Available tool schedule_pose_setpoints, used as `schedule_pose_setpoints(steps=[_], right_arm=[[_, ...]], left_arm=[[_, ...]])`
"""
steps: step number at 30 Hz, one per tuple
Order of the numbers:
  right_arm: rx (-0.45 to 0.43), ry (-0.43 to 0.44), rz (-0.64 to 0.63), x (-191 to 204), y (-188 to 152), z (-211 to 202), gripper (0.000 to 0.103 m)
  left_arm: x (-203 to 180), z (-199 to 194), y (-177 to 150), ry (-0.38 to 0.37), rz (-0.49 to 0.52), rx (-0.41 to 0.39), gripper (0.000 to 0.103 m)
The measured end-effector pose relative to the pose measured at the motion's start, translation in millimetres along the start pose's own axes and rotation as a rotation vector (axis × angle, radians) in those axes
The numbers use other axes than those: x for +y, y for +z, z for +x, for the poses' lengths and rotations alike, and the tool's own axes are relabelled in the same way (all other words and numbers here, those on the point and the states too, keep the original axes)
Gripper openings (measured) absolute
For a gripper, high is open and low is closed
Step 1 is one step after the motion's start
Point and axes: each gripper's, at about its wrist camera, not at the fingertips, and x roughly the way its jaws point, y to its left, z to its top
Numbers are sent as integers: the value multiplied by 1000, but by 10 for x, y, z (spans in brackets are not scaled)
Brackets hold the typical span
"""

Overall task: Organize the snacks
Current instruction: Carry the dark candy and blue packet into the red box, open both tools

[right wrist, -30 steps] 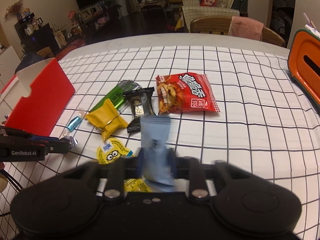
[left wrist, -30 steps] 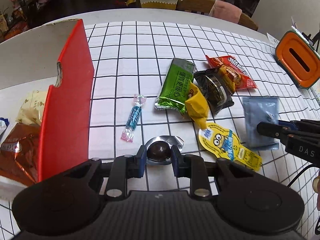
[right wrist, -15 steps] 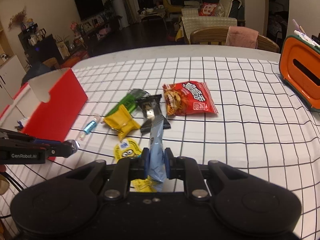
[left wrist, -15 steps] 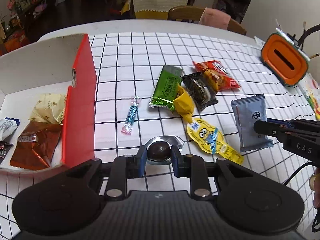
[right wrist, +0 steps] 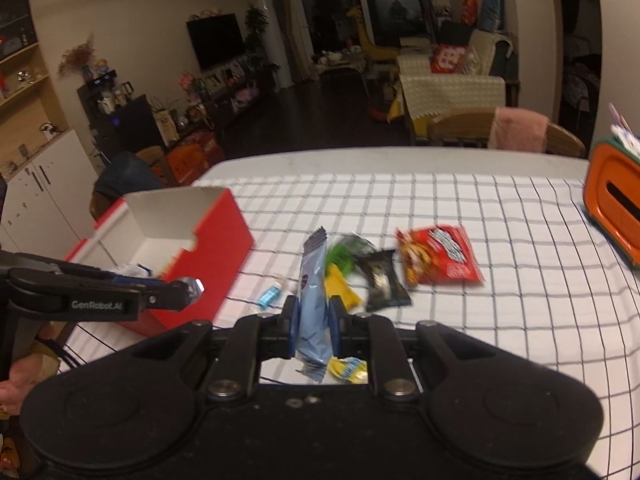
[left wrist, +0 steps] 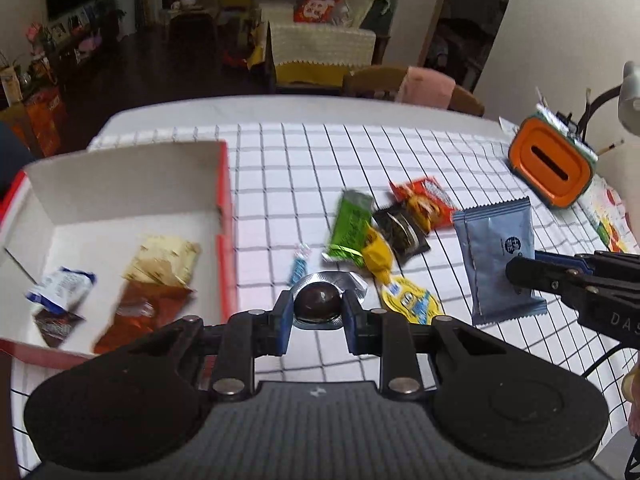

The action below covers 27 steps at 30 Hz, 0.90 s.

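My left gripper (left wrist: 317, 307) is shut on a round chocolate in a silver foil blister (left wrist: 318, 304), held above the checked tablecloth beside the red box (left wrist: 224, 216). The box is open, with several wrapped snacks (left wrist: 160, 268) on its white floor. My right gripper (right wrist: 313, 312) is shut on a pale blue packet (right wrist: 314, 300), which hangs edge-on in its own view and flat-on (left wrist: 498, 256) in the left wrist view. On the cloth lie a green pack (left wrist: 350, 226), a yellow candy (left wrist: 378, 256), a black pack (left wrist: 400, 232), a red pack (right wrist: 438, 256) and a small blue candy (left wrist: 299, 266).
An orange container (left wrist: 548, 164) stands at the table's right edge. A yellow cartoon sachet (left wrist: 410, 304) lies just under the grippers. Chairs (right wrist: 508, 132) stand at the far side of the round table. A person's hand (right wrist: 16, 384) shows at the lower left.
Both grippers rose from the cloth with their loads. The blue packet came off the table and now hangs in the air. The box interior has come into fuller view.
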Motion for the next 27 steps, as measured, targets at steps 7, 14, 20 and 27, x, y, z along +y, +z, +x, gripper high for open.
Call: schedule_pose_setpoints(steps=[7,14,20,27], right_arm=[[-27,37,-33,442,174,62,15],[-35,72,-72,923,315,290,15],[-26,84,-100,1256,404,514,15],[3,71,-104,1549,493,845,15]], left_arm=[[343,-257,90,32,-2,-56,25],[790,-396,127,74,-18,-76,25],[1203,-430,149,112,-34,-78,25],[1612,-373,141,155,-42,-62,25]])
